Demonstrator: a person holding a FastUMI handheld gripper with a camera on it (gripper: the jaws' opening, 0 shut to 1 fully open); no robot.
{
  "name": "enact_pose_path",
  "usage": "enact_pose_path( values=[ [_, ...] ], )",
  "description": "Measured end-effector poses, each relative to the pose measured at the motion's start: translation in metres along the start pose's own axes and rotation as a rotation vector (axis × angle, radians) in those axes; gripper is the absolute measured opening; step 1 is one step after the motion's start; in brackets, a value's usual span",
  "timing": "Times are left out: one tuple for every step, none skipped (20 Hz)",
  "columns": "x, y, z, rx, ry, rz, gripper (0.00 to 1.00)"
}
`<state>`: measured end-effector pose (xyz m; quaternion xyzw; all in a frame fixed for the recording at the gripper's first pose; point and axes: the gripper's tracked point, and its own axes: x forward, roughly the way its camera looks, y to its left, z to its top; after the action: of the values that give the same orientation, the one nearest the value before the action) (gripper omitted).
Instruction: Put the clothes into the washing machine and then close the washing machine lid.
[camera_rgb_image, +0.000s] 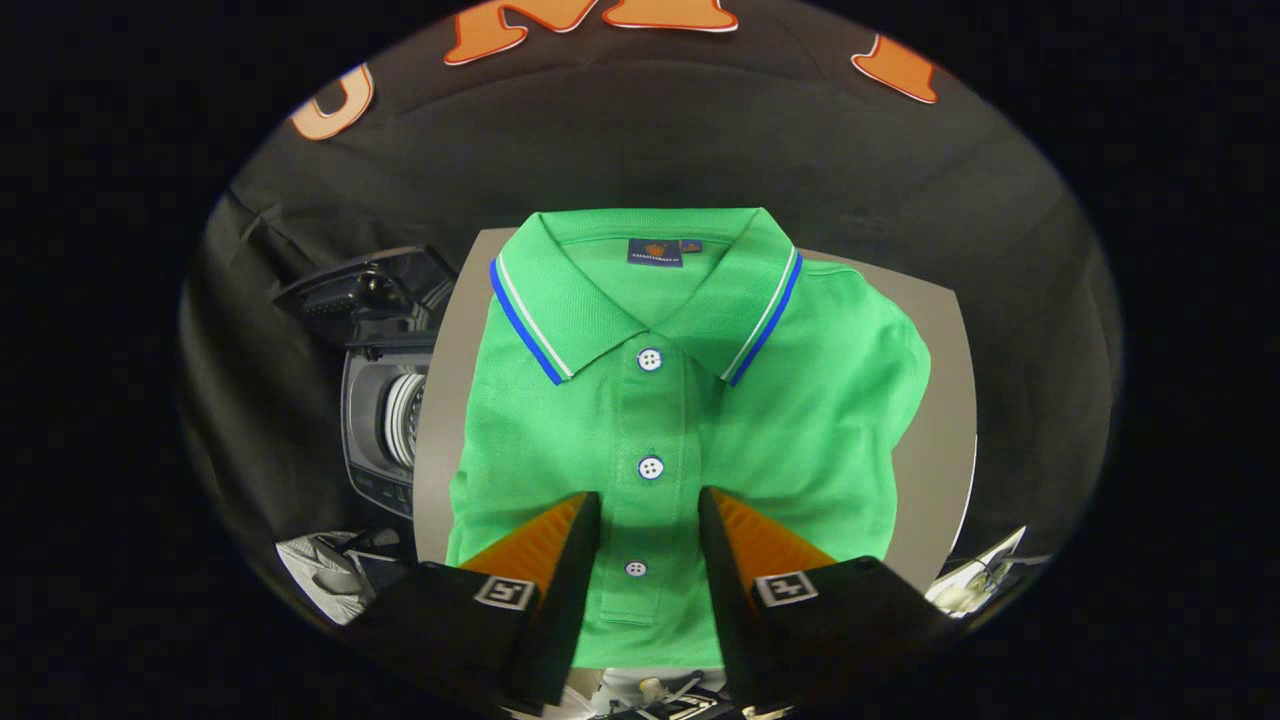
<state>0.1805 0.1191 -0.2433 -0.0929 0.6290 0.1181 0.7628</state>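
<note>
Hovering over the folded green polo shirt (690, 420), the gripper (648, 520) has its fingers spread apart, straddling the button placket near the shirt's lower hem without pinching it. That shirt lies flat on a grey table (945, 400), covering most of it, and the washing machine (385, 400) with its lid (365, 285) raised stands just past the table's left edge.

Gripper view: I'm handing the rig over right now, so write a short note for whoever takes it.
Claw: open, fingers either side of the button placket, gripping nothing.
Green polo shirt: folded, lying flat on the grey table.
Washing machine: beyond the table's edge, lid up.
Done: nothing loaded.
Left: grasp the shirt, put it in the machine, close the lid.
</note>
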Motion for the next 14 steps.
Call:
enact_pose_path(
  values=[
    [-0.001,0.0,0.002,0.001,-0.001,0.004,0.47],
    [-0.005,-0.002,0.005,0.002,-0.011,0.005,0.35],
    [-0.009,-0.007,0.003,-0.006,-0.025,0.012,0.23],
    [-0.013,-0.006,0.002,-0.004,-0.05,0.017,0.15],
    [-0.008,-0.003,0.002,-0.015,-0.082,0.03,0.09],
    [-0.008,-0.004,0.003,-0.015,-0.131,0.045,0.09],
    [-0.009,-0.004,0.002,0.0,-0.191,0.063,0.09],
    [-0.011,-0.005,0.002,0.0,-0.272,0.083,0.09],
    [-0.013,-0.006,0.003,0.005,-0.371,0.104,0.08],
    [-0.014,-0.008,0.005,0.02,-0.487,0.12,0.08],
    [-0.016,-0.011,0.004,0.035,-0.589,0.135,0.08],
    [-0.018,-0.013,0.005,0.058,-0.683,0.149,0.08],
    [-0.015,-0.013,0.011,0.087,-0.761,0.162,0.08],
    [-0.014,-0.012,0.016,0.113,-0.833,0.171,0.08]
  ],
)
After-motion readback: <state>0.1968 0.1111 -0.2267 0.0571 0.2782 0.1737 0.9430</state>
